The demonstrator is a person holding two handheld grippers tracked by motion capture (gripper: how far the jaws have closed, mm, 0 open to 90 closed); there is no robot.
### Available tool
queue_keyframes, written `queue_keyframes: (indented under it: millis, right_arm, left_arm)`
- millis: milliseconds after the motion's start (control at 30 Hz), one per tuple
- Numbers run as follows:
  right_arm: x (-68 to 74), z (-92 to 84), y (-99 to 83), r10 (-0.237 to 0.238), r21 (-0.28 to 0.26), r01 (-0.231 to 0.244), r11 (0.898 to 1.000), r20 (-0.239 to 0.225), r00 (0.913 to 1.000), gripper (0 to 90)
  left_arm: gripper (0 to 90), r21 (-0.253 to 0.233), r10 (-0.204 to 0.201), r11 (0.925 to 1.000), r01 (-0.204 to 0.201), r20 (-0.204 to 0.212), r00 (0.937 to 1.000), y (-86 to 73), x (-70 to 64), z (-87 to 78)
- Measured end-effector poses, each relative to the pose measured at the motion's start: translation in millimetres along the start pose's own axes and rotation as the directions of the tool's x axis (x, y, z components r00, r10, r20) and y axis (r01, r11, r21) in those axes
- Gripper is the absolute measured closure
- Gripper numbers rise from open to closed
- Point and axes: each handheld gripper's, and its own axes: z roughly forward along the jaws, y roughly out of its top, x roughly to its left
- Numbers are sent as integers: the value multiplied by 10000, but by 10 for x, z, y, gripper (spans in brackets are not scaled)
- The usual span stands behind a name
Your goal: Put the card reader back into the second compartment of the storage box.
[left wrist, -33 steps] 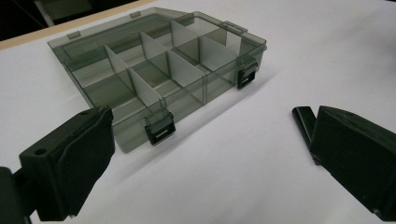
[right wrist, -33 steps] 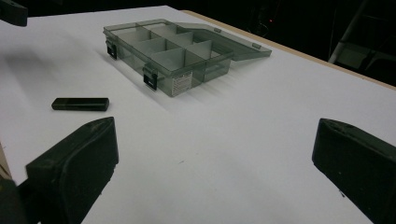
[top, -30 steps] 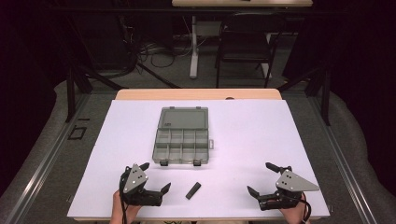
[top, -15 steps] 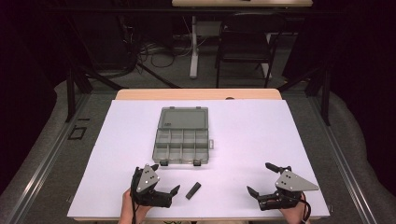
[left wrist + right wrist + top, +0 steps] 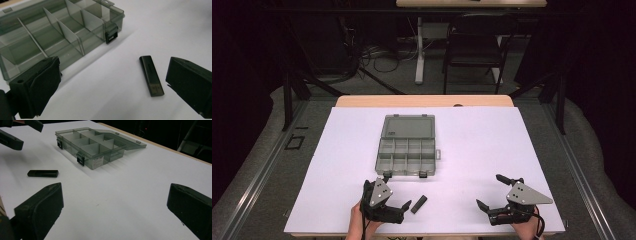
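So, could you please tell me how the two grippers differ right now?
The left gripper sits beside the black stick, jaws open toward it; the right gripper has bare table between its jaws. The left is nearer the organizer box; the right stands off to the side. Both are open.

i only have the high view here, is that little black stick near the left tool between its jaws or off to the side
Observer: In the left gripper view the black stick lies flat between the open jaws of the left tool, nearer one jaw, touching neither.
Operator: any detail on it
Observer: A small pale marking at its near end.
Operator: box compartments empty
Observer: The organizer box compartments that show in the right gripper view look empty.
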Motion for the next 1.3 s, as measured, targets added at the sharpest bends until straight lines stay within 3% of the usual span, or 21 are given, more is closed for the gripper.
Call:
queue_keyframes:
  millis: [967,1167,1300]
  right_arm:
    - [0,-1,-3,36,84,-35,10000,-21,10000,4]
    - [-4,1,-5,19,103,-19,9999,-41,10000,4]
    - [-4,3,-6,26,112,-26,9999,-30,10000,4]
  left_arm:
    - [10,743,197,9970,-212,206,9996,14,-255,217]
    - [69,758,245,9968,-257,169,9996,12,-306,233]
    - [158,748,163,9970,-173,143,9998,8,-326,243]
